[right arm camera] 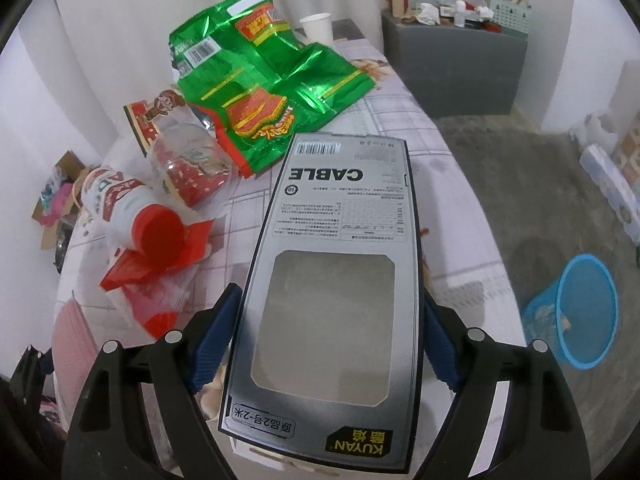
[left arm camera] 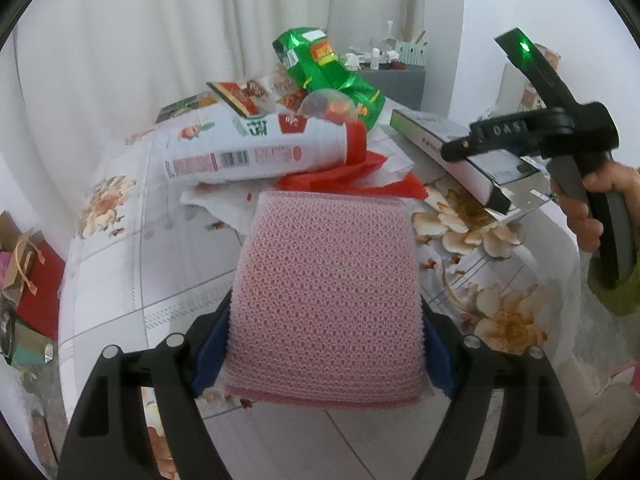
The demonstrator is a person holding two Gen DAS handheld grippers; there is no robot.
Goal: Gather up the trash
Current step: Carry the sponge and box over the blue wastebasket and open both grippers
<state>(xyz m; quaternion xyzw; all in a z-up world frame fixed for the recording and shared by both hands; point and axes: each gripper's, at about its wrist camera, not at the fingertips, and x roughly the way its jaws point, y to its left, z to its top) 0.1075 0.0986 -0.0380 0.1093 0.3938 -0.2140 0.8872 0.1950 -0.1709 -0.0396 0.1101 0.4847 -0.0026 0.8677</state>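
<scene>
My left gripper (left arm camera: 324, 344) is shut on a pink mesh sponge pad (left arm camera: 328, 280) held above the table. My right gripper (right arm camera: 324, 344) is shut on a grey cable box (right arm camera: 336, 264); the box also shows in the left wrist view (left arm camera: 452, 148). On the table lie a white and red paper cup on its side (left arm camera: 260, 148) (right arm camera: 132, 212), a green foil bag (right arm camera: 264, 96) (left arm camera: 324, 68), a clear plastic tub (right arm camera: 192, 168), red and white wrappers (right arm camera: 156, 276) and a red-edged snack packet (right arm camera: 148, 120).
A blue mesh waste basket (right arm camera: 576, 312) stands on the grey carpet at the right. A white paper cup (right arm camera: 318, 30) sits at the table's far end. A grey cabinet (right arm camera: 456, 72) with clutter stands behind. Bags (left arm camera: 28, 272) lie on the floor at the left.
</scene>
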